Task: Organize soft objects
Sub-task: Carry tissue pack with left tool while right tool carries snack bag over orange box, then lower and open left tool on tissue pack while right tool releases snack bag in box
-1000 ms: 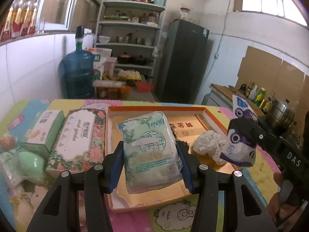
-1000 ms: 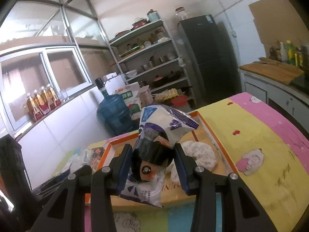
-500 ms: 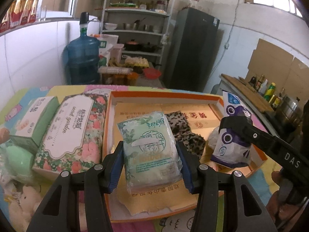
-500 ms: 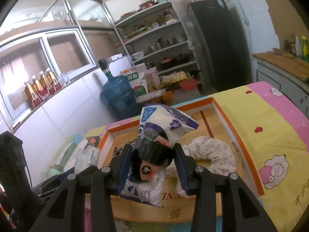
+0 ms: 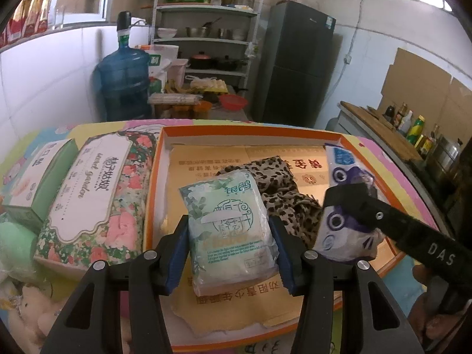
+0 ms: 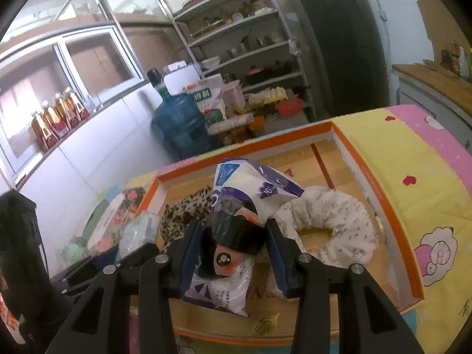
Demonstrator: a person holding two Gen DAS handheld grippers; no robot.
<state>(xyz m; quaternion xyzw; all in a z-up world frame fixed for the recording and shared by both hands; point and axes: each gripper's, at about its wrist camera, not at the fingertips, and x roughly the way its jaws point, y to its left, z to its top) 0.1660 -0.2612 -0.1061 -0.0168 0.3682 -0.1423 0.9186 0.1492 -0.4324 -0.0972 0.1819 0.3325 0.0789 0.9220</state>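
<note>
My left gripper is shut on a pale green tissue pack, held over the near left part of the orange-rimmed box. My right gripper is shut on a white and purple plastic pack above the same box; that pack also shows at the right of the left wrist view. A leopard-print cloth and a white speckled ring-shaped cloth lie inside the box on brown card.
Left of the box lie a floral tissue pack, a green tissue box and a pale green soft thing. A plush toy sits near the front left. A water jug, shelves and a fridge stand beyond the table.
Both grippers have moved forward and down over the box, still holding their packs. The leopard cloth has come into view behind the green pack.
</note>
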